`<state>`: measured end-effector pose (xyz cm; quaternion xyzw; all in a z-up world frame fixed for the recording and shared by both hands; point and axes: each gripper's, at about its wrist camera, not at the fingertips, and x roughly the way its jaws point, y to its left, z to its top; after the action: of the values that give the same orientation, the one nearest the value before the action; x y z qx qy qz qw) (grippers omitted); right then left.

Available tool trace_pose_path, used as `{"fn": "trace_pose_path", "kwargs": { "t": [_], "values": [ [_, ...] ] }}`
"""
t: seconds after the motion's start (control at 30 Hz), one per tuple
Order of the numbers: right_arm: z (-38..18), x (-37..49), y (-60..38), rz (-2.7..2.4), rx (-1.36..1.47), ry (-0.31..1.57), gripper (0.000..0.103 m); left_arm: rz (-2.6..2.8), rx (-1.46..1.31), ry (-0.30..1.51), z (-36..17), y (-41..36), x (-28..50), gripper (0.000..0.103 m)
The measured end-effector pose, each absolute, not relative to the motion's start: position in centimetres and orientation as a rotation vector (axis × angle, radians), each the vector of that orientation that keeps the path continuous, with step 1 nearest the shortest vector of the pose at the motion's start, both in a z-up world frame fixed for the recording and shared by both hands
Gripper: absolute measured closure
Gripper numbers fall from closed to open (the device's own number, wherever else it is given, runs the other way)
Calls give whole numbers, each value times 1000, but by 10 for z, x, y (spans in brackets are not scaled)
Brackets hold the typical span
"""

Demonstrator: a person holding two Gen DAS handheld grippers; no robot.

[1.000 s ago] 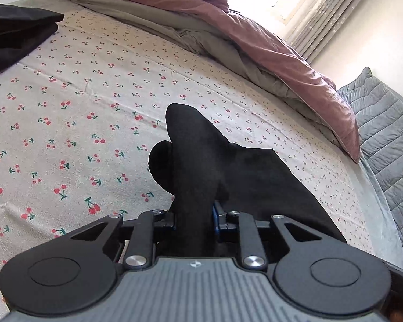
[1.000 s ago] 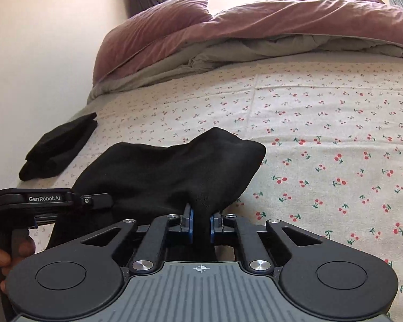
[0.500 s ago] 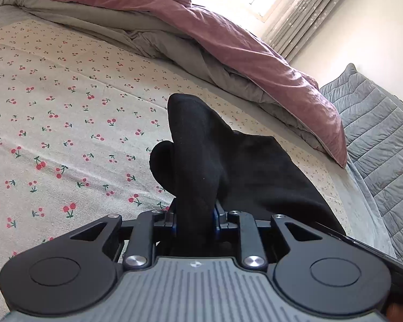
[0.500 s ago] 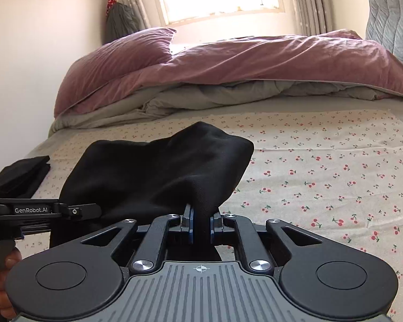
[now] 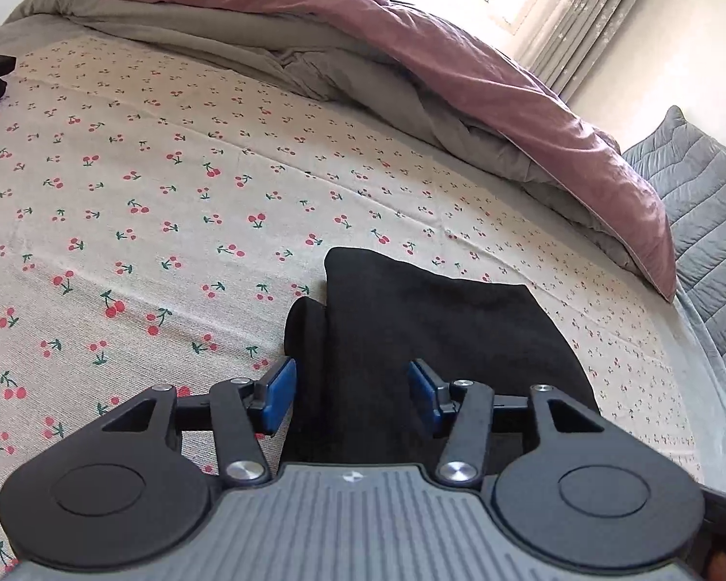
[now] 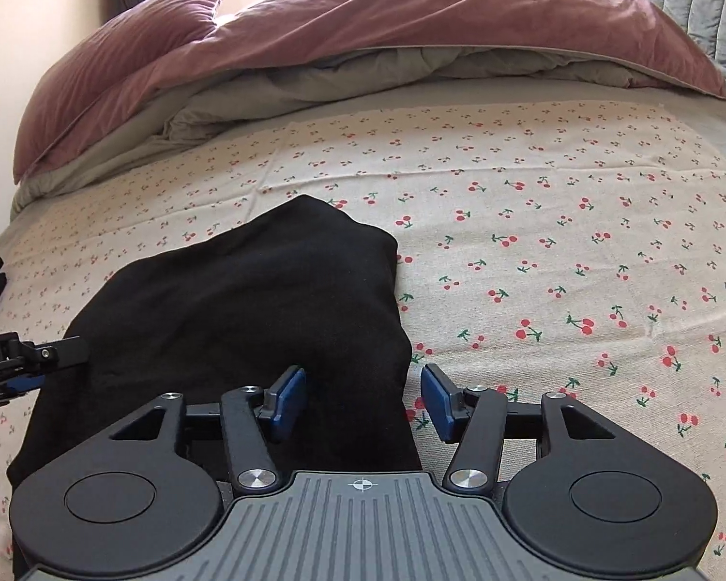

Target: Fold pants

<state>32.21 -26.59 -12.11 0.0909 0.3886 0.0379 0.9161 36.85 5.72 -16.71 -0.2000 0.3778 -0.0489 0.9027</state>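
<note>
Black pants [image 5: 426, 339] lie folded on a cherry-print bed [image 5: 145, 184]. Left tool [image 5: 351, 394] and right tool [image 6: 363, 399] both gape apart, gripping nothing.

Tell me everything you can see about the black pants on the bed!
The black pants look like soft, matte, plain fabric, with no pockets or buttons visible. They lie folded into a thick, rumpled bundle on the cherry-print sheet, one corner bulging up. Their near edge sits between the spread blue pads of the left gripper and the right gripper, both open, so neither is pinching the cloth. In the left view a rounded fold sticks out beside the main bundle.
</note>
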Motion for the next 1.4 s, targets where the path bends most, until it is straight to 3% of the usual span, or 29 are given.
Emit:
{"fn": "trace_pose_path", "kwargs": {
  "t": [0.27,0.43,0.6,0.8,1.13,1.27,1.4],
  "values": [
    [-87,279,-267,77,148,710,51,-114,-291,694,-135,30,323,55],
    [-78,248,-263,107,89,665,78,-168,-285,716,-140,17,303,55],
    [-95,240,-249,159,31,753,78,-182,-244,709,-143,10,291,48],
    [-122,233,-237,194,-17,859,77,-157,-91,818,-170,-1,292,47],
    [-126,213,-222,204,-65,821,73,-134,-9,803,-169,-7,282,47],
    [-120,200,-226,245,-37,834,73,-90,16,827,-168,-7,276,33],
    [-118,189,-227,253,-47,827,73,-76,-7,862,-173,1,274,34]
  ]
}}
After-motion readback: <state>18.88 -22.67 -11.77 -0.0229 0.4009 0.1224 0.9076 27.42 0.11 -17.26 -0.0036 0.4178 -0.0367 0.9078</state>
